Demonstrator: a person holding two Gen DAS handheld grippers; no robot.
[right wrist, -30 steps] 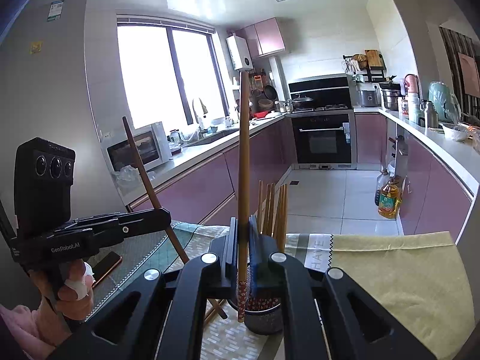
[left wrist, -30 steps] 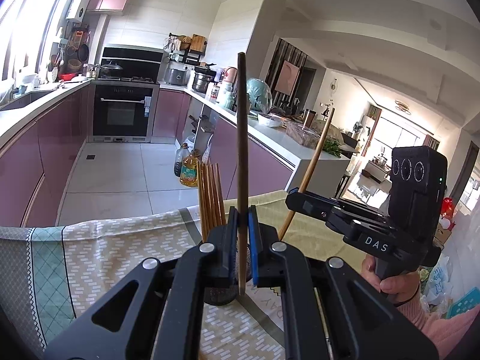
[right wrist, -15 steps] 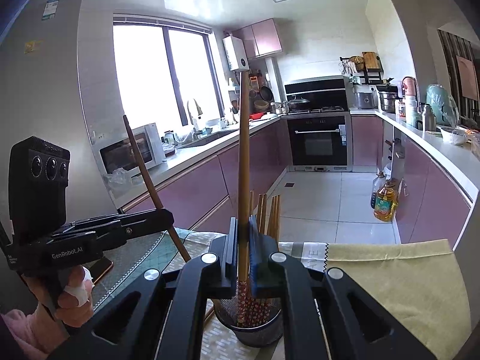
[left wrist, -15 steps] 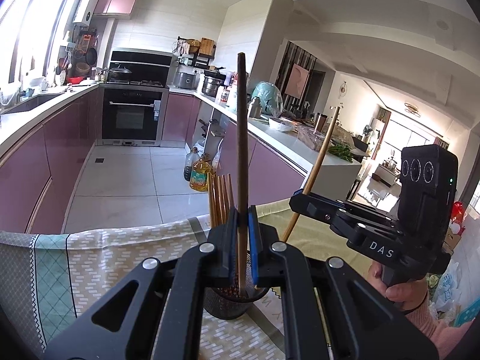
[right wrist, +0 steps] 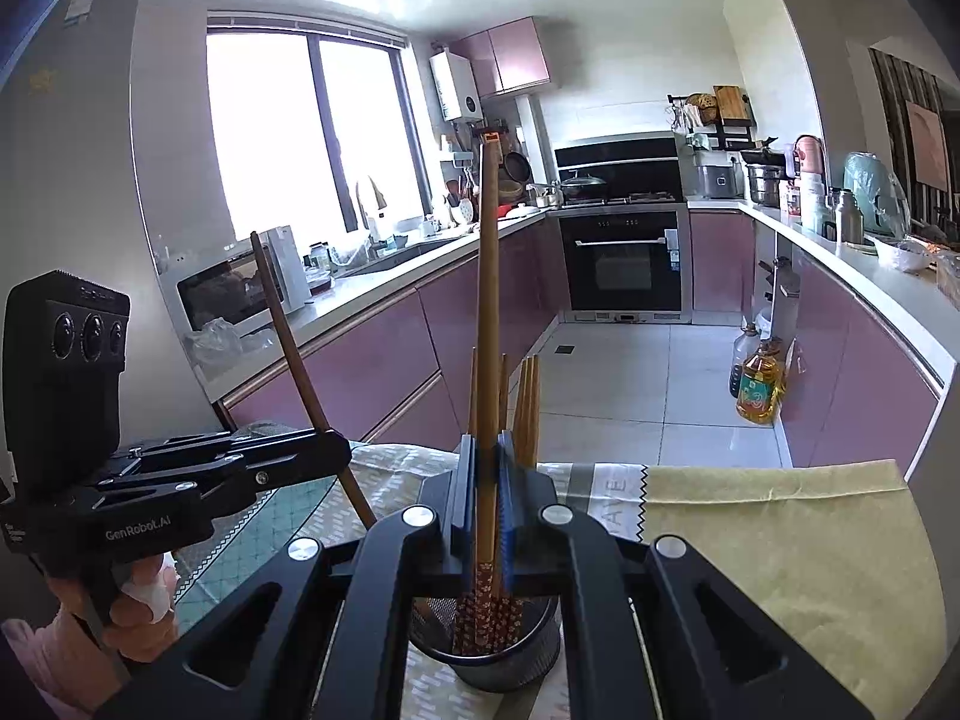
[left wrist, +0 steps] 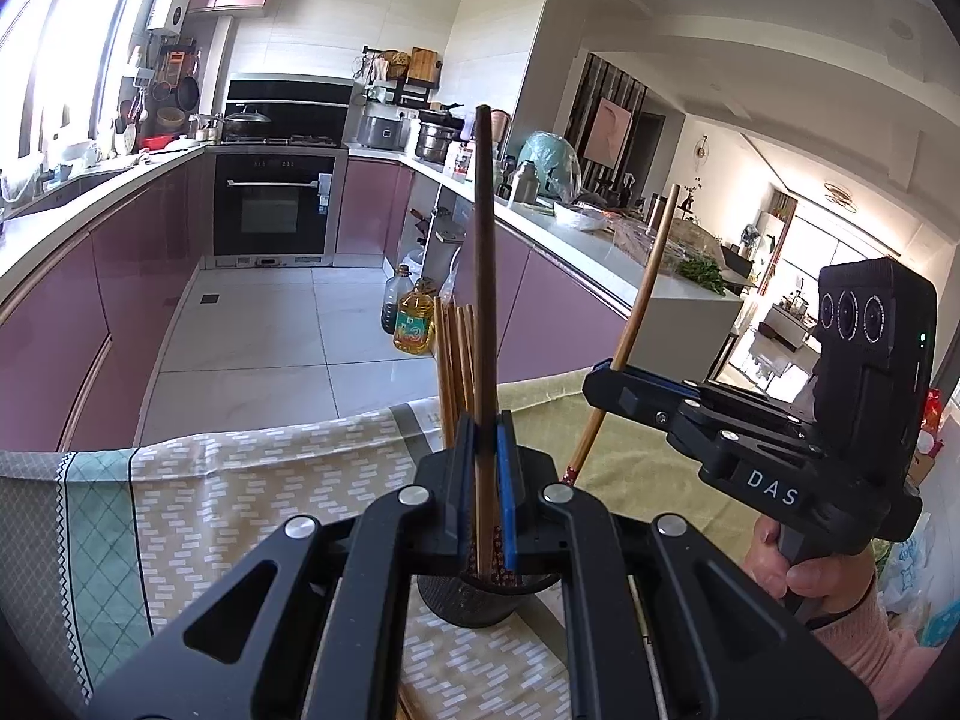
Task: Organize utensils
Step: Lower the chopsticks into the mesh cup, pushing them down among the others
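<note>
Purple-fronted kitchen cabinets (left wrist: 120, 300) and a built-in oven (left wrist: 273, 207) filled the background behind a table under a patterned cloth (left wrist: 240, 480). On the left gripper (left wrist: 486, 468), the blue-padded jaws stood nearly shut, pinching a dark chopstick (left wrist: 483, 276) that rose upright, its lower end reaching into the black mesh holder (left wrist: 474, 600) directly below. On the right gripper (right wrist: 487, 492), the jaws were likewise closed tight on a lighter wooden chopstick (right wrist: 489, 312), also upright, its patterned red tip down inside the same holder (right wrist: 498, 654). Several more chopsticks (right wrist: 528, 408) stood in the holder just behind the jaws, leaning slightly. Each camera caught the other gripper off to the side, its chopstick tilted. Farther out, an oil bottle (right wrist: 759, 390) sat on the tiled floor beside the cabinets.
</note>
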